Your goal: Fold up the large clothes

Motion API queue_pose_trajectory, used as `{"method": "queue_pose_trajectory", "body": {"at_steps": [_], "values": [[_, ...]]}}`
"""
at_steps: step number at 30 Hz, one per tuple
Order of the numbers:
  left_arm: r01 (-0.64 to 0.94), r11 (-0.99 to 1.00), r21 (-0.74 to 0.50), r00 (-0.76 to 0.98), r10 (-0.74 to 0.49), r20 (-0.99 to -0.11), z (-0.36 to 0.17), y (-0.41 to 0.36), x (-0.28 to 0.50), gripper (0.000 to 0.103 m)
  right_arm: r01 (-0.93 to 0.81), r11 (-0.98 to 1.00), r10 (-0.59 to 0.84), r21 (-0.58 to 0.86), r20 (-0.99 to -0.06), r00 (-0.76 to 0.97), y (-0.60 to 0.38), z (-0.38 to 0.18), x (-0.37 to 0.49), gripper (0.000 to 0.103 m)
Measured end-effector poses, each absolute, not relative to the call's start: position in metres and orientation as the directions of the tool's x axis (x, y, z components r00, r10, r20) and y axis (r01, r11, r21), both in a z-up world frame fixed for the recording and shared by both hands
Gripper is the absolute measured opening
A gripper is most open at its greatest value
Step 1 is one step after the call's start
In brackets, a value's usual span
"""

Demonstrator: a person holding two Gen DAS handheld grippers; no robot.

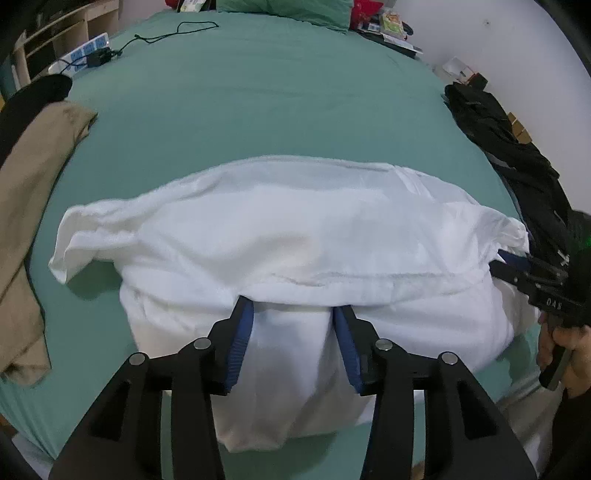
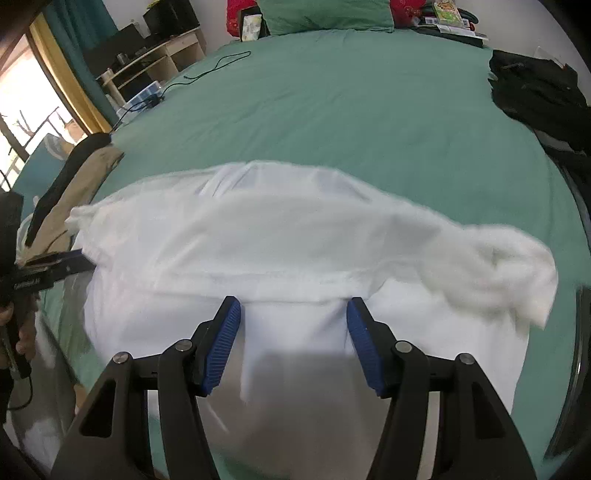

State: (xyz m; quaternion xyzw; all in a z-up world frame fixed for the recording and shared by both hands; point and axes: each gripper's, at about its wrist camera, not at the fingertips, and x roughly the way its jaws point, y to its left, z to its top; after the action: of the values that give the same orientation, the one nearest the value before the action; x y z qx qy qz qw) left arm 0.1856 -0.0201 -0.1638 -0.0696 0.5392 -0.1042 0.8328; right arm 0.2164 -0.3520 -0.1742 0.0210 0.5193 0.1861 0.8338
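A large white garment [image 1: 295, 236] lies across the near part of a green bed sheet [image 1: 280, 103], its upper part folded toward me over the lower part, which hangs off the near edge. My left gripper [image 1: 293, 310] is open, its blue pads at the folded hem, cloth between the jaws. My right gripper [image 2: 293, 304] is open too, at the same hem further right on the garment [image 2: 295, 229]. Each gripper shows at the side of the other's view, the right gripper [image 1: 517, 269] and the left gripper [image 2: 55, 264]. The right view is blurred.
A beige garment [image 1: 29, 206] and a black one [image 1: 37, 92] lie at the left edge. Dark clothes [image 1: 517, 155] are piled at the right edge. A black cable and charger [image 1: 99, 57] lie far left. A green pillow [image 2: 325, 14] and clutter sit at the headboard.
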Motion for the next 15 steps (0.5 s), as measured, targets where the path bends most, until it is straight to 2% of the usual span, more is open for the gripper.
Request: {"method": "queue_pose_trajectory", "body": {"at_steps": [9,15], "values": [[0.075,0.971,-0.226,0.437,-0.236,-0.868,-0.151,-0.027,0.214,0.05,-0.27,0.936,0.326,0.226,-0.848,0.419,-0.354,-0.17,0.259,0.06],[0.087,0.974,-0.208,0.437,-0.225,-0.871,-0.154,-0.024,0.233,0.051,-0.261,0.928,0.364,0.265,-0.787,0.498,-0.362,-0.15,0.243,0.06]]}}
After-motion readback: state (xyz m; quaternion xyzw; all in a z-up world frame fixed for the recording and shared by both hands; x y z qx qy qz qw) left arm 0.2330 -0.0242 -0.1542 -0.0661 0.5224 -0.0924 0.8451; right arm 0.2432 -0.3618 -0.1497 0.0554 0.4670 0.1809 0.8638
